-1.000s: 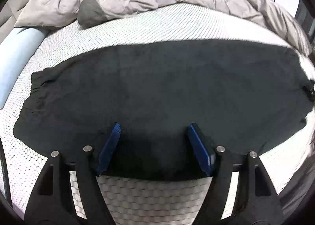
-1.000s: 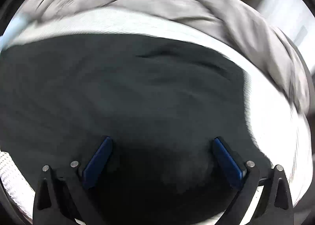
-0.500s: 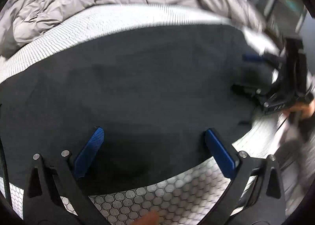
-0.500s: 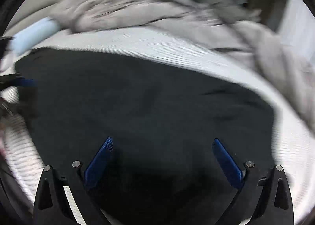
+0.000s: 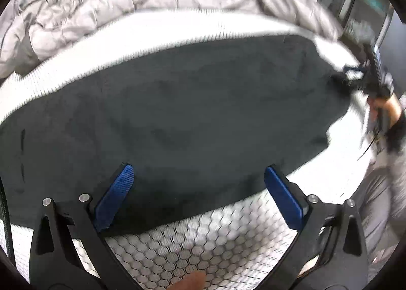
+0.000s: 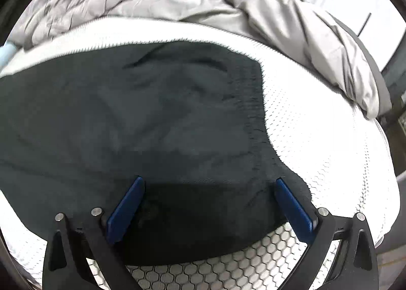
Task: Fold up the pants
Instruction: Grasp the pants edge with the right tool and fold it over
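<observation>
Bed (image 5: 203,246) with white honeycomb-textured mattress cover fills both views; a rumpled grey duvet (image 6: 253,3) is heaped along the far side. Black pants (image 5: 177,112) lie spread flat across the mattress, waistband end toward the right, its gathered elastic edge visible in the right wrist view (image 6: 253,112). Left gripper (image 5: 200,191) hangs over the near edge of the pants, jaws spread wide after just opening further, blue pads clear of the cloth, nothing between them but fabric below. Right gripper (image 6: 210,203) sits over the near corner by the waistband, jaws likewise wide apart, pads not pinching anything. In the left wrist view the right gripper (image 5: 360,77) shows blurred at the pants' far right end, a hand (image 5: 383,104) behind it.
</observation>
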`<state>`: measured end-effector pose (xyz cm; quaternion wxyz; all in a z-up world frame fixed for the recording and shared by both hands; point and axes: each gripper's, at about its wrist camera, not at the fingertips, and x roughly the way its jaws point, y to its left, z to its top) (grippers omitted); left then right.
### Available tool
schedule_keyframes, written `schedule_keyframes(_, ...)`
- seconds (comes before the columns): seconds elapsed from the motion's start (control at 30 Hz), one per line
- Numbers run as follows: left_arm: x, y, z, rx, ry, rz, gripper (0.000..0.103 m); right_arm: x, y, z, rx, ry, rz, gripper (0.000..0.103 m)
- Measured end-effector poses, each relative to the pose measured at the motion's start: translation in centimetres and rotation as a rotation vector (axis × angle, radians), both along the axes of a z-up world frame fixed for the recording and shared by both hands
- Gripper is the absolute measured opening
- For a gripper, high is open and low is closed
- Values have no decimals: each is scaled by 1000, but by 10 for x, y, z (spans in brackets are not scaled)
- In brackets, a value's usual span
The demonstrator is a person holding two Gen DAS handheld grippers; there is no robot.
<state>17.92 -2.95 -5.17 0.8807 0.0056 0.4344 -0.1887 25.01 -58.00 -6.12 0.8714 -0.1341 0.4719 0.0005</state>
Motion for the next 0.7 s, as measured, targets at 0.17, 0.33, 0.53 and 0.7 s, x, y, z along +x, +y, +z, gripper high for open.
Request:
schedule_keyframes(0.17,42,15,17,19,-44,131,102,3,46,30,135,-87,76,103)
schedule_keyframes(0.33,111,38,-34,144,107,259,102,56,111,15,230,-3,116,102)
schedule_keyframes(0.53,103,68,-44,134,96,303,103,84,83,-14,13,47,26,99)
schedule_keyframes(0.7,90,69,-32,106,78,348,102,72,-5,-7,19,-24,-262,101)
